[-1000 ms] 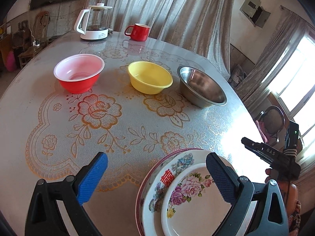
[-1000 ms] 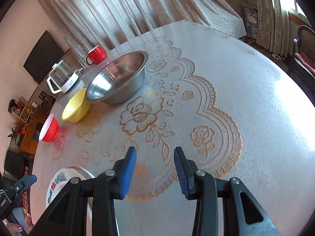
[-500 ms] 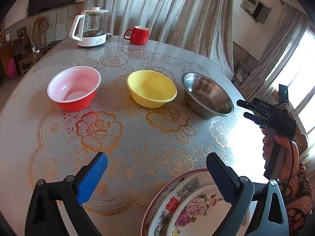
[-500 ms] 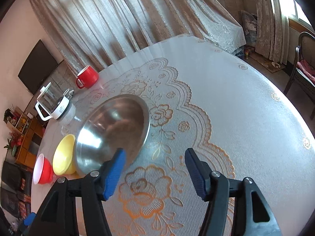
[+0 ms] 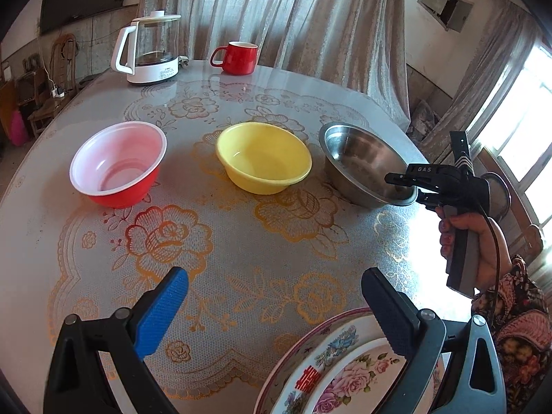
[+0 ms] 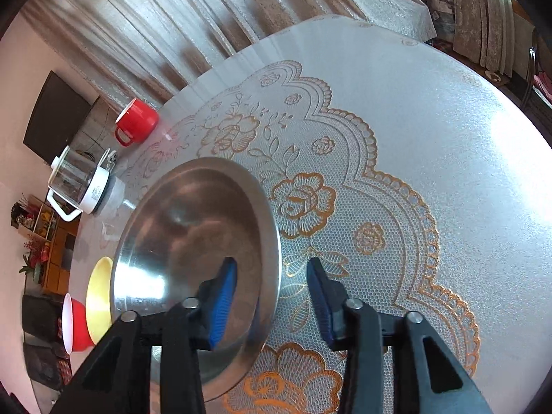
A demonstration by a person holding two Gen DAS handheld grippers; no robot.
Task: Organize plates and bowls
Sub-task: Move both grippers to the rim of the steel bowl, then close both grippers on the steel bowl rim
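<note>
Steel bowl (image 6: 193, 241) sits at the right end of a row of three on the worktop (image 6: 431, 145), with the yellow bowl (image 5: 264, 157) in the middle and the red bowl (image 5: 117, 167) well off to the left. The right gripper (image 6: 272, 296) straddles the steel bowl's near rim: one blue pad hangs inside the basin, the other outside over the lace pattern, and the rim wall runs between them. Its jaws are closing, but a gap shows on both sides of the rim, so nothing is gripped yet. The rim edge crosses the jaws' closing line, which looks right for a pinch on the wall. A hand (image 5: 479, 238) holds this gripper from the right, tilted steeply down toward the bowl.

The left gripper (image 5: 272, 310) hangs with jaws spread wide and empty, above the near edge of the worktop. The stacked floral plates (image 5: 331, 376) lie just under its right jaw, so that side is the nearer one for the plates
</note>
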